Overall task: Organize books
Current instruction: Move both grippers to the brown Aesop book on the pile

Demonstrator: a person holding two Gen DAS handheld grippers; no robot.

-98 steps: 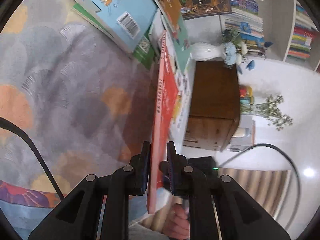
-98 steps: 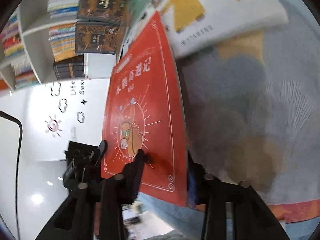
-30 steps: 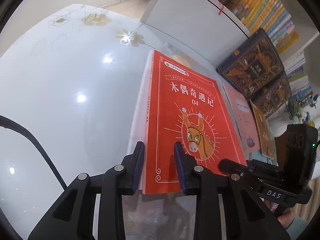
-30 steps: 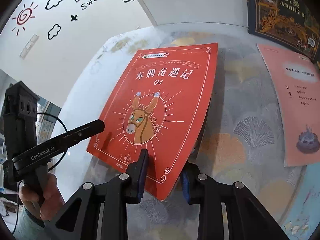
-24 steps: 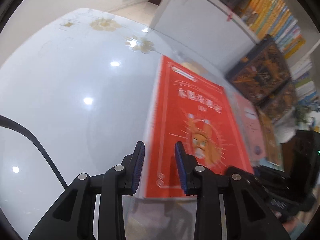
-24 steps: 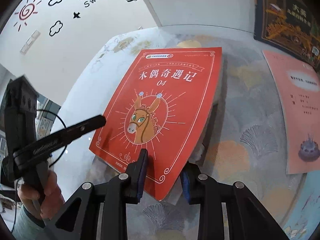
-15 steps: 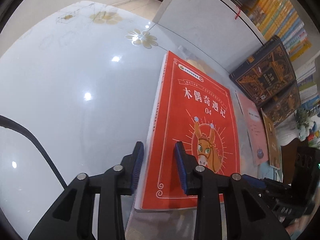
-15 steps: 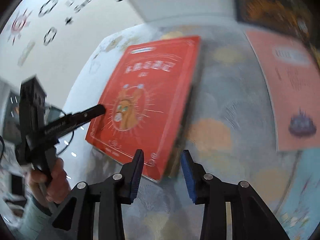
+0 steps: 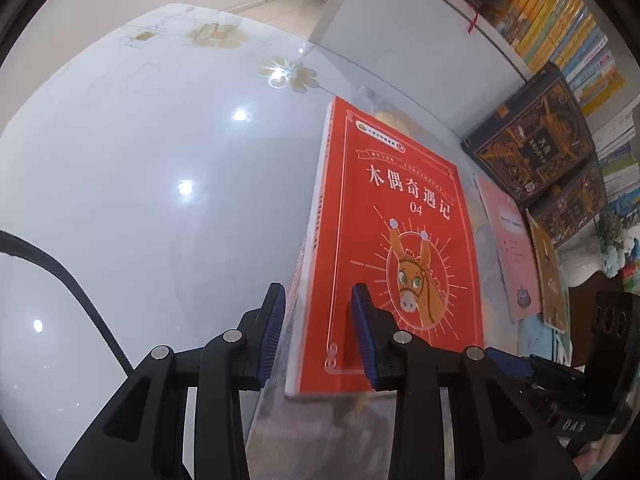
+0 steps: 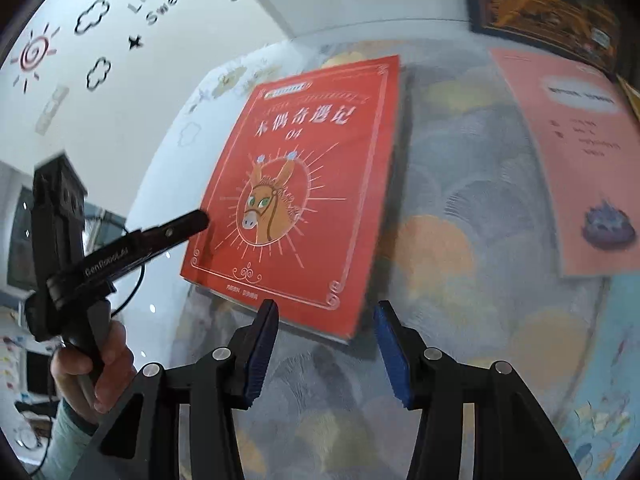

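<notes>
- Red book (image 10: 304,196): shown at frame centre in the right wrist view, laid cover up on the patterned cloth (image 10: 460,280), its left part over the cloth's edge beside the glossy white table (image 9: 140,180).
- Left gripper (image 9: 318,336): seen low in the left wrist view, jaws astride the book's near left corner. Whether the pads press the cover cannot be told.
- Right gripper (image 10: 324,350): jaws opening, nothing between them; the book's near edge lies just beyond the tips.
- Progress: this book is judged placed and half released; the rest appear unsorted.
- Pink book (image 10: 572,160): flat on the cloth at the right, well apart from the red book.
- Dark books (image 9: 536,140): leant against the shelf (image 9: 560,20) at upper right.
- Obstruction: none lies between the red and pink books; the left hand (image 10: 94,368) and its gripper crowd the lower left.
</notes>
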